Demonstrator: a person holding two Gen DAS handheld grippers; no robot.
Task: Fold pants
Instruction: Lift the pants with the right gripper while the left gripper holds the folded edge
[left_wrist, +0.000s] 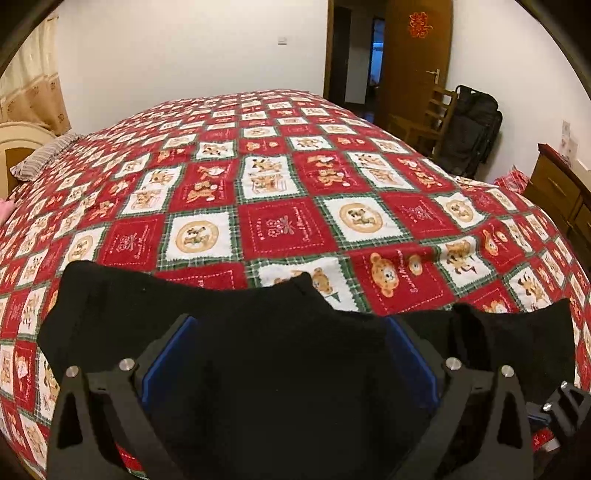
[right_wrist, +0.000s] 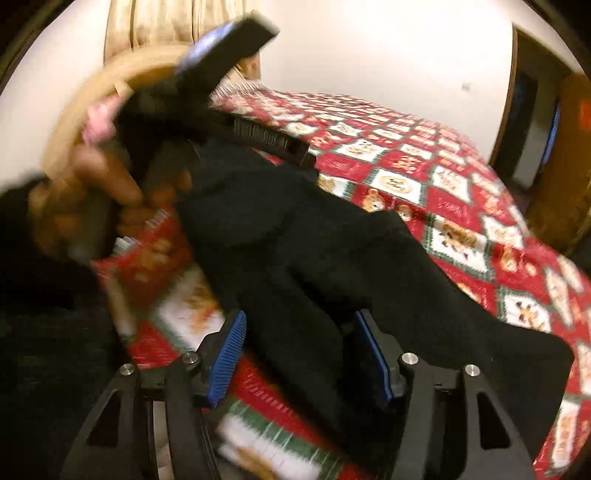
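Pants (left_wrist: 266, 354) fill left gripper (left_wrist: 291, 354); fingers spread, grip not confirmed. Right gripper (right_wrist: 299, 354) fingers spread, straddling pants over bed (left_wrist: 288, 192), likely positioning for fold.

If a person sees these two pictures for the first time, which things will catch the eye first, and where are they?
First comes the red patchwork bedspread with bear pictures, which covers the whole bed. Next are the black pants, which lie across its near edge and fill the gap between the blue pads of the left tongs. In the right wrist view the right tongs stand open around the same dark cloth.
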